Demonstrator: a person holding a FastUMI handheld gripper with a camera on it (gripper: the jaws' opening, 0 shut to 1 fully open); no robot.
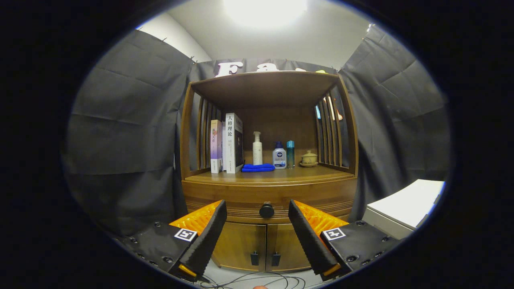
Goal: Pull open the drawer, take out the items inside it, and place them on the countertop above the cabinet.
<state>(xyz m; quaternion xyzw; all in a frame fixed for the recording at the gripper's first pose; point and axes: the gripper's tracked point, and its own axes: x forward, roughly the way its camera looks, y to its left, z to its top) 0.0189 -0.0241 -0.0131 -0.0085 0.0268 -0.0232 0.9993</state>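
approaching the cabinet, whose drawer sits shut beneath the countertop's front edge; its knob should be centred ahead of the gripper, fingers held apart, before closing and pulling straight.

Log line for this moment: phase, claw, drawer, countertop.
phase: approach | claw: open, empty, fingers either side of drawer knob, not touching | drawer: closed | countertop: books, bottles, blue cloth, lidded cup
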